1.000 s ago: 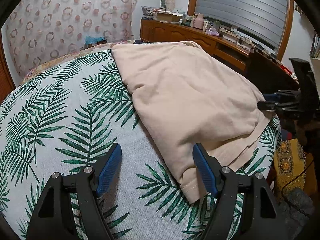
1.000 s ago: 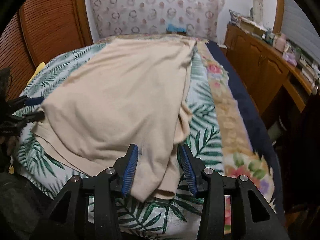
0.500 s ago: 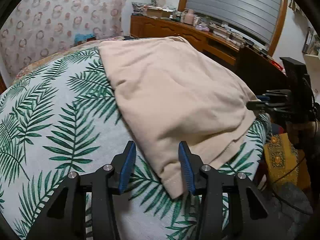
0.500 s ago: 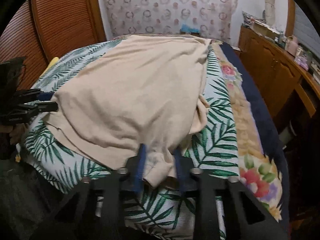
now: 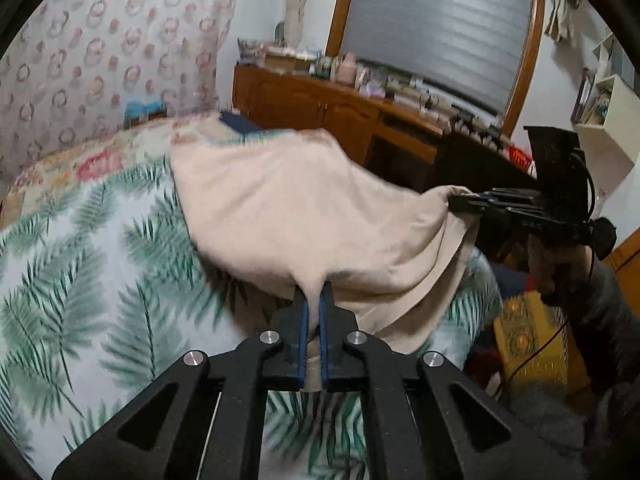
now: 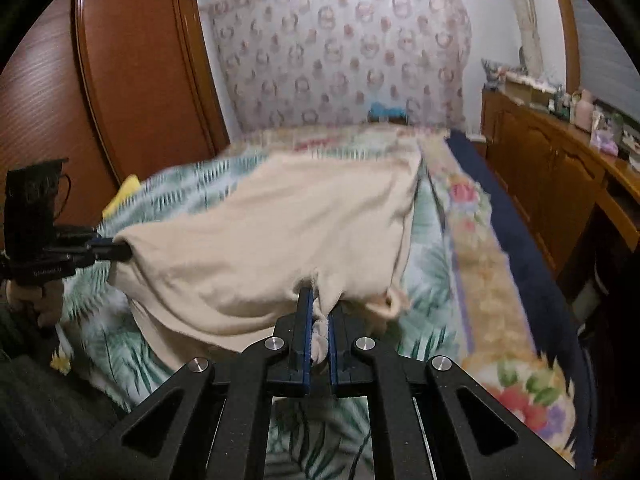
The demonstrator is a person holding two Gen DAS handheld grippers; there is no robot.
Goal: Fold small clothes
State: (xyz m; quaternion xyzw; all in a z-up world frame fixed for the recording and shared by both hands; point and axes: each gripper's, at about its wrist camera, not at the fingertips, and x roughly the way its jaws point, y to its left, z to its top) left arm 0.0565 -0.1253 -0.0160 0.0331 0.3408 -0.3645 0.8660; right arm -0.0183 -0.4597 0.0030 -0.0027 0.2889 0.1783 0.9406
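Note:
A beige garment [image 5: 304,208] lies on the palm-leaf bedspread [image 5: 100,260], its near edge lifted off the bed. In the left wrist view my left gripper [image 5: 314,292] is closing tight on one near corner, cloth pinched between its blue pads. My right gripper [image 5: 464,202] shows at the right, clamped on the other corner. In the right wrist view the right gripper [image 6: 320,300] is likewise closing tight on a bunched corner of the garment [image 6: 280,232]. There the left gripper [image 6: 120,250] holds the far-left corner. The hem sags between the two grips.
A wooden dresser [image 5: 320,104] crowded with small items runs along the bed's right side. A brown wardrobe [image 6: 132,80] stands at the left. A floral blanket [image 6: 480,264] edges the bed. A yellow cushion [image 5: 528,344] sits by the bed's foot. A hand [image 5: 560,272] holds the right gripper.
Both grippers have gone from open around the garment's near corners to shut on them. Both have risen, and the near edge has come up off the bed.

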